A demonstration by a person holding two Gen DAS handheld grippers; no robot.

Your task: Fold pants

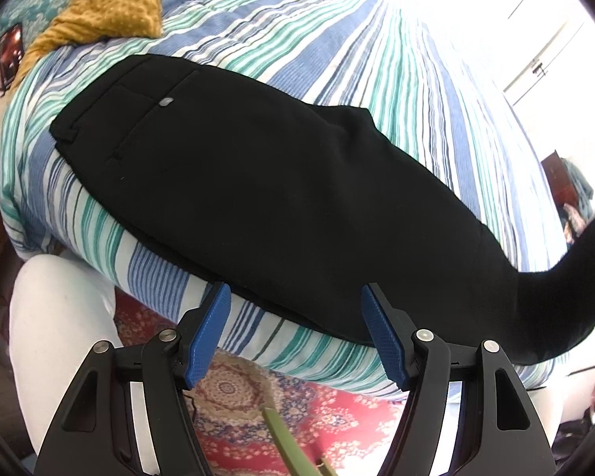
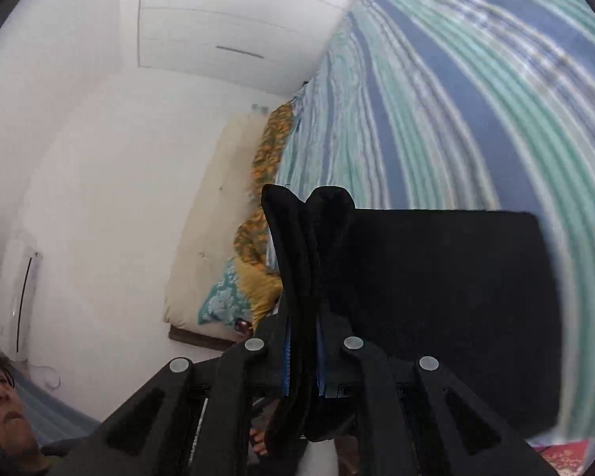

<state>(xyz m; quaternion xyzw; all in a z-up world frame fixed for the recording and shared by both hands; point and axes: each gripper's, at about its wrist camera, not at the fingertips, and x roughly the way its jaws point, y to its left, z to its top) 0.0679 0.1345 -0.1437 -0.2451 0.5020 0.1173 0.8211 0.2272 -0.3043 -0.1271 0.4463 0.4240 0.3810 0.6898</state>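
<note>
Black pants [image 1: 238, 166] lie flat on the striped bedspread [image 1: 337, 39], waistband and buttoned back pocket at the upper left. The legs run to the right, where their end [image 1: 567, 289] rises off the bed. My left gripper [image 1: 295, 289] hovers open at the bed's near edge, its blue pads [image 1: 210, 333] on either side of the pants' near edge without touching it. In the right wrist view my right gripper [image 2: 303, 325] is shut on the bunched leg end of the pants [image 2: 309, 238]. The fabric sticks out past the fingertips, and the rest [image 2: 436, 297] hangs to the right.
A yellow bumpy pillow [image 1: 111, 4] and a dark phone-like object [image 1: 10, 53] lie at the head of the bed. Below the bed edge are a red patterned rug [image 1: 297, 408] and a person's white trouser leg [image 1: 55, 337]. White wardrobe doors [image 2: 218, 20] stand behind.
</note>
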